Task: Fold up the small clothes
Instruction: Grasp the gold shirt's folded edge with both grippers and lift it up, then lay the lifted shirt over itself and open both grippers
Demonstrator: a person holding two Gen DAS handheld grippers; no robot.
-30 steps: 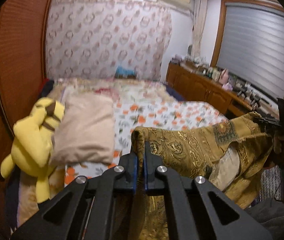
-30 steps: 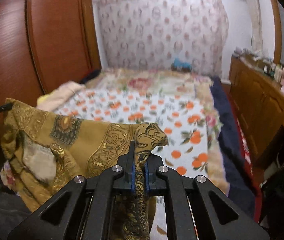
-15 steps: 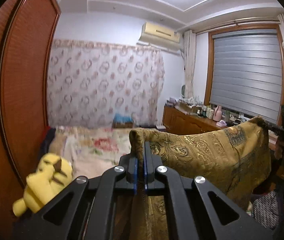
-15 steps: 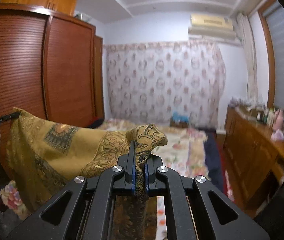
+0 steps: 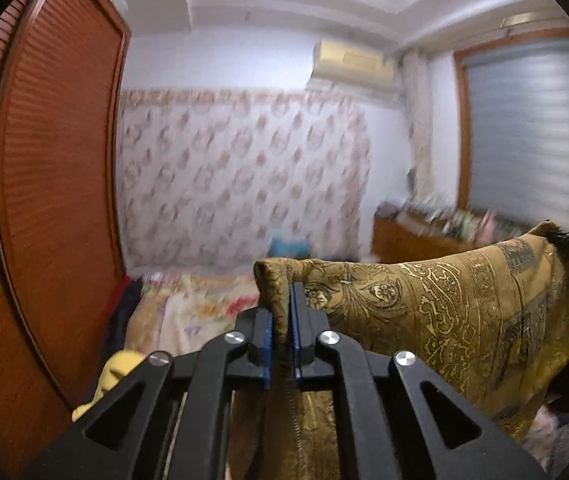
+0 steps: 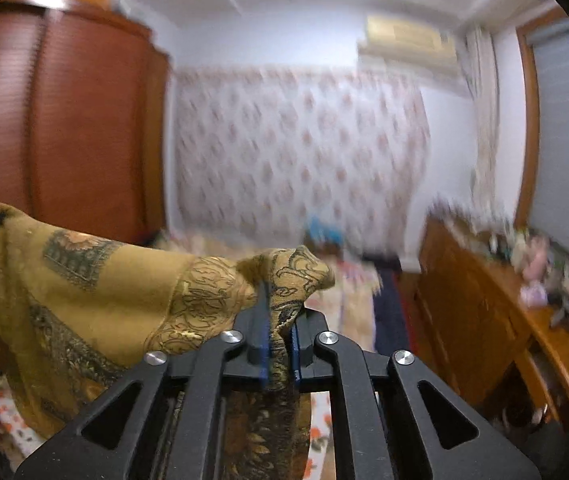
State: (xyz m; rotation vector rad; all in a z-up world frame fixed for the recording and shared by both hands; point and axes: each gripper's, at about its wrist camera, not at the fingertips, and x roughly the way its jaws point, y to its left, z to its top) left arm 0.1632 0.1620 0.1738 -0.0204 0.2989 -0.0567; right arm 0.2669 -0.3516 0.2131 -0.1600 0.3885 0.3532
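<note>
Left gripper [image 5: 282, 312] jaws pinching one corner of the gold patterned cloth [image 5: 444, 312]; right gripper [image 6: 278, 320] jaws pinching the other corner, both just eased open a little with fabric between them. Cloth stretched between the two, hanging in the air above the bed [image 5: 188, 312]. Raised from over the bedspread a second ago to wall height now, cameras tipped up. Probably a shake-out before laying flat for the first fold. No brand, label or writing legible; background blurred.
</note>
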